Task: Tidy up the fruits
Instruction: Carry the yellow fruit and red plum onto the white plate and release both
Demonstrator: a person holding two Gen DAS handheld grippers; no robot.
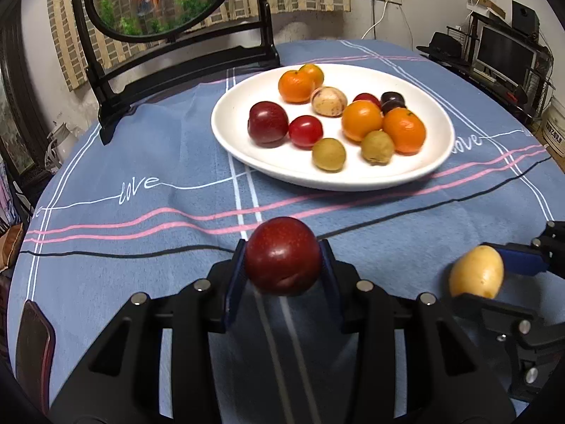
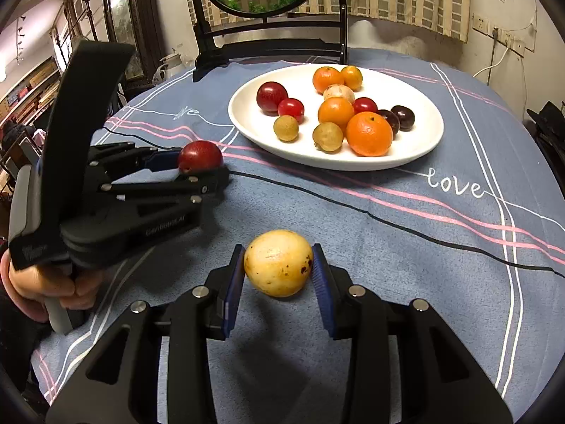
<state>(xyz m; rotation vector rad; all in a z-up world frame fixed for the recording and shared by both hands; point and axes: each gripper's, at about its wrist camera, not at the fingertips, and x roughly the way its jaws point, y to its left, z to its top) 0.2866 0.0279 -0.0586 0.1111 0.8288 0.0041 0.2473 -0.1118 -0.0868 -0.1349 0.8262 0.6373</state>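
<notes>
A dark red plum sits between the blue pads of my left gripper, which is shut on it low over the blue tablecloth. In the right wrist view the same plum shows at the tips of the left gripper. My right gripper is shut on a yellow spotted fruit. That yellow fruit also appears at the lower right of the left wrist view. Beyond both stands a white plate holding several oranges, red fruits, dark plums and small brownish fruits.
A black stand with a round goldfish picture rises behind the plate at the table's far edge. A person's hand grips the left tool's handle. A dark reddish object lies at the near left table edge.
</notes>
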